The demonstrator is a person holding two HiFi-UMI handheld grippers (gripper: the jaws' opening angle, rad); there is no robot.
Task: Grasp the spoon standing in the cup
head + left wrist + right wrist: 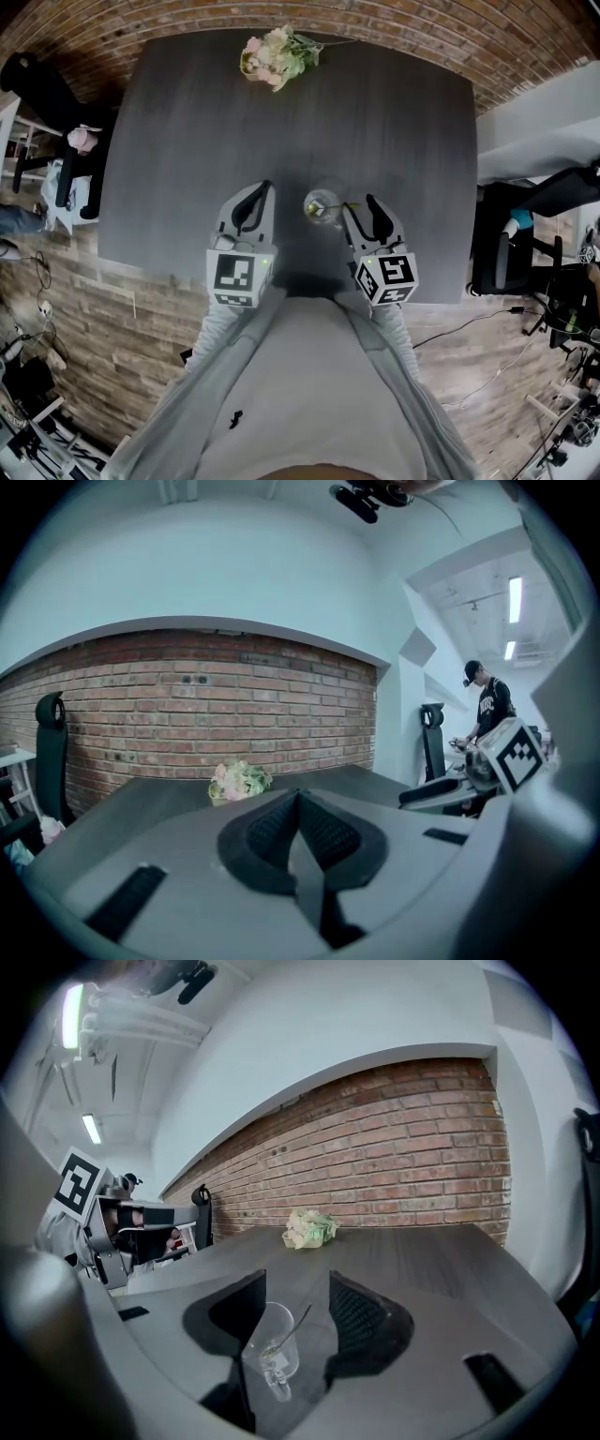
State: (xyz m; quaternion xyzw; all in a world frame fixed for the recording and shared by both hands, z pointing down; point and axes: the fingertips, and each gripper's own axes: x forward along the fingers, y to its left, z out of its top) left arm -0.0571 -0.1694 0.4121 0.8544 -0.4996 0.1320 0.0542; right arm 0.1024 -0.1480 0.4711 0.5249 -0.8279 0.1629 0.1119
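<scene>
A clear glass cup stands on the dark table near its front edge, with a thin metal spoon leaning in it, handle tilted right. In the right gripper view the cup and spoon sit low between the jaws, closer to the left pad, and the pads touch neither. My right gripper is open just right of the cup. My left gripper hovers left of the cup, shut, its pads meeting on nothing.
A bunch of pale flowers lies at the table's far edge by the brick wall. Black chairs stand right of the table and one at the left. A person stands off to the right.
</scene>
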